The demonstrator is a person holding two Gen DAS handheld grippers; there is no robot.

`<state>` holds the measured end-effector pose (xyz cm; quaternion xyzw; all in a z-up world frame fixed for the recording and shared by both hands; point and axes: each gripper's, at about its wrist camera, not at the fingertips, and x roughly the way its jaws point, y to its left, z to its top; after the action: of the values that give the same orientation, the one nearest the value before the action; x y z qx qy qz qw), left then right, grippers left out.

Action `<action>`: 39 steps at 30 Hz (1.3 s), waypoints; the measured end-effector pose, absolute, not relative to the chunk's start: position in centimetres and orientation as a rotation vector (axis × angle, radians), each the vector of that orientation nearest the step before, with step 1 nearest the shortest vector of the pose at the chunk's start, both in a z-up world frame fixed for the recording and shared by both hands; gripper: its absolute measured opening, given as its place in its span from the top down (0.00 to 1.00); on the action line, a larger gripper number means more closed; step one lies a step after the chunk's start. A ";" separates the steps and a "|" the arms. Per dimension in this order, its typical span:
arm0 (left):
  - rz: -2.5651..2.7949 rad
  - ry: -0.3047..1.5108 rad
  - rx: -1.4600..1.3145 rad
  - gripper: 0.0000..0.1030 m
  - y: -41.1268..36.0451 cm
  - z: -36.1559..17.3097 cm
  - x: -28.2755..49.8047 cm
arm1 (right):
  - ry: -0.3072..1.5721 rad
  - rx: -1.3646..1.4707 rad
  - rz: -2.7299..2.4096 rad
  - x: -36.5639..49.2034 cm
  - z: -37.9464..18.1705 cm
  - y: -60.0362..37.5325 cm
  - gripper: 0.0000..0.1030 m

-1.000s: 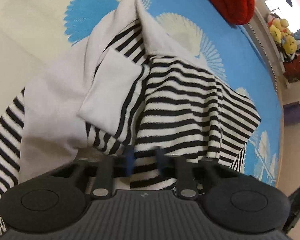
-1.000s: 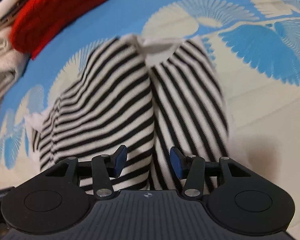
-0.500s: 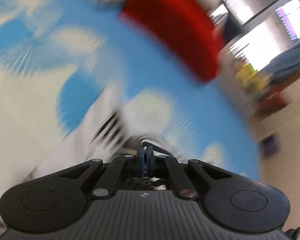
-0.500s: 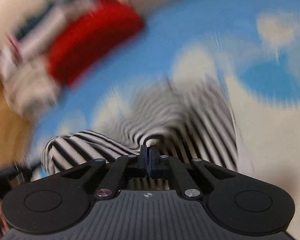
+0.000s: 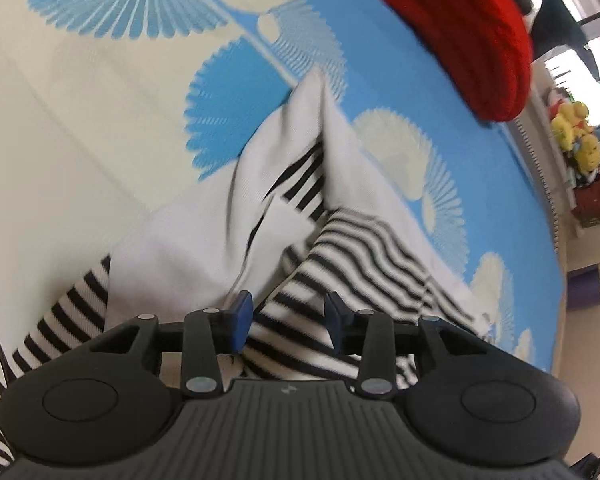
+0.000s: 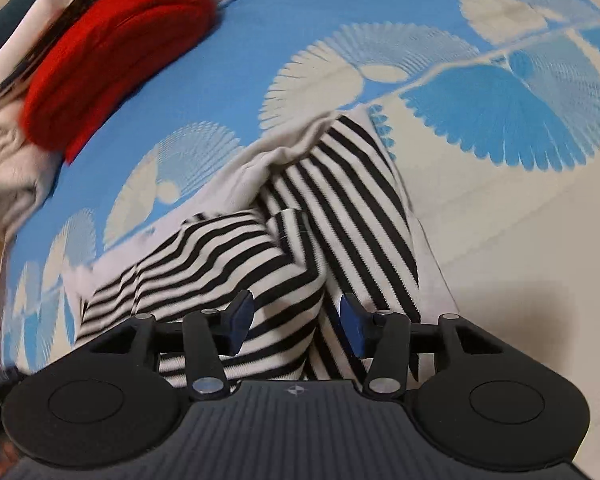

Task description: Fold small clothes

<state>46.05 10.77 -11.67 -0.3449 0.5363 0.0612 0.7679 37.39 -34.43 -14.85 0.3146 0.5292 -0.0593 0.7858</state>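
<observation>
From the left wrist camera, the left gripper (image 5: pixel 288 316) points steeply down at a black-and-white striped garment (image 5: pixel 364 248) lying rumpled on a bedspread (image 5: pixel 80 120) printed with blue and cream fan shapes. Its blue-padded jaws are parting, with a fold of striped cloth lying in the gap but neither pad pressing on it. Beyond the fingers the garment's plain white inner side (image 5: pixel 172 256) is turned outward and rises to a pointed peak, and a striped part trails off toward the lower left of the view. A red knitted piece (image 5: pixel 460 28) lies at the far edge of the bed, well apart from the striped one, and yellow plush toys (image 5: pixel 576 136) sit on a shelf at the right — blurred and small. From the right wrist camera, the right gripper (image 6: pixel 296 318) hangs over the same garment (image 6: pixel 340 208), where two striped panels meet in a ridge running up between the fingers; its jaws are opening too, the cloth between them but clear of both pads. The red piece (image 6: pixel 112 48) lies far off at the upper left, beside a heap of pale clothes (image 6: pixel 4 168).
</observation>
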 end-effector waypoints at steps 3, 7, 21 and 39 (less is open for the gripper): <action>0.118 1.166 -0.740 0.86 10.7 -12.3 46.3 | 1.116 0.723 -0.116 38.1 -15.5 -34.6 0.77; 0.069 1.059 -0.698 0.95 10.6 -10.2 46.0 | 1.006 0.788 -0.111 37.8 -14.4 -35.3 0.99; 0.078 1.006 -0.580 0.83 11.1 -8.0 46.0 | 1.055 0.695 -0.322 37.5 -13.6 -36.9 0.93; 0.042 1.127 -0.453 0.78 9.2 -10.1 45.6 | 1.197 0.689 -0.161 38.7 -15.8 -34.7 0.67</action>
<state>45.64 9.17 -10.10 -0.2127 0.5294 0.0200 0.8211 38.66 -34.69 -15.76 0.3173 0.5513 -0.0744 0.7680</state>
